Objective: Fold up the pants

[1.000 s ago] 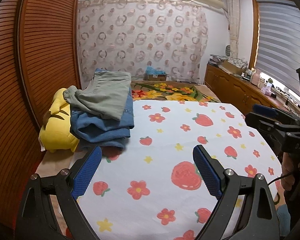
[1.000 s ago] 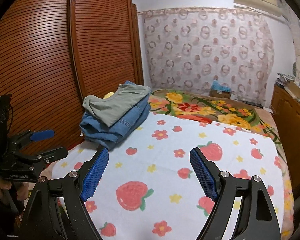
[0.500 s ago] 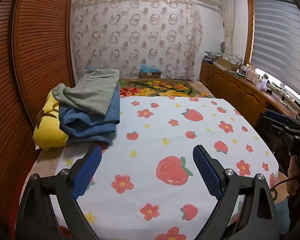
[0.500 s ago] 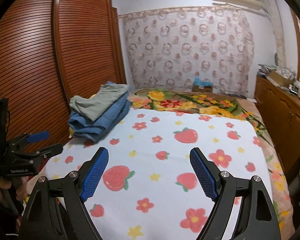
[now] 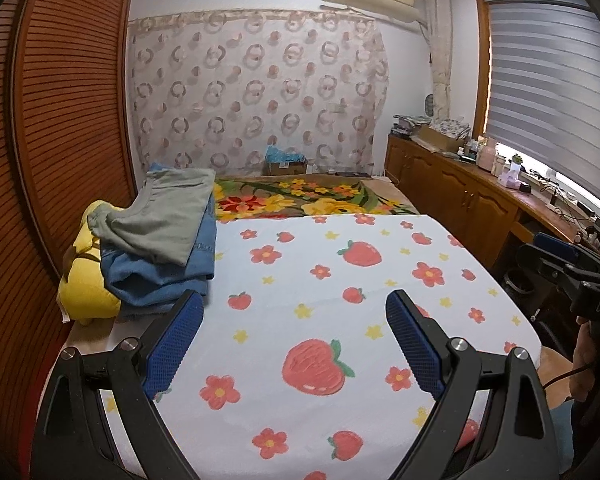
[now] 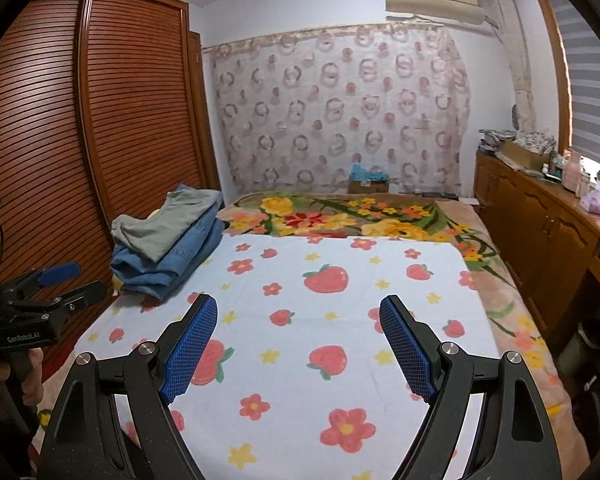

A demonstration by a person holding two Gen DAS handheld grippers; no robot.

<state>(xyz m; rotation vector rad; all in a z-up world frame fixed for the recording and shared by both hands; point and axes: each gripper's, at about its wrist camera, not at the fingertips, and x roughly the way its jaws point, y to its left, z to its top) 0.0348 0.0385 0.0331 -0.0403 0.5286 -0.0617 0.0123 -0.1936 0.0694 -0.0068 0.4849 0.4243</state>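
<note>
I have my left gripper (image 5: 294, 330) and right gripper (image 6: 298, 334) spread wide, holding nothing, above the strawberry-print sheet (image 6: 340, 304) on the bed. The pants (image 6: 168, 236) lie stacked at its far left edge, grey-green pair over blue denim, against a yellow plush toy (image 5: 82, 284).

Denim jeans (image 5: 164, 276), matt printed cotton sheet (image 5: 300, 280), slatted varnished wood wardrobe (image 5: 60, 120).

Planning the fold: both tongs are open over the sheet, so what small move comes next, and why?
Probably reach the left tongs toward the grey-green pants topping the jeans. Both left and right tongs are open and empty, and the strawberry sheet offers room for spreading.
</note>
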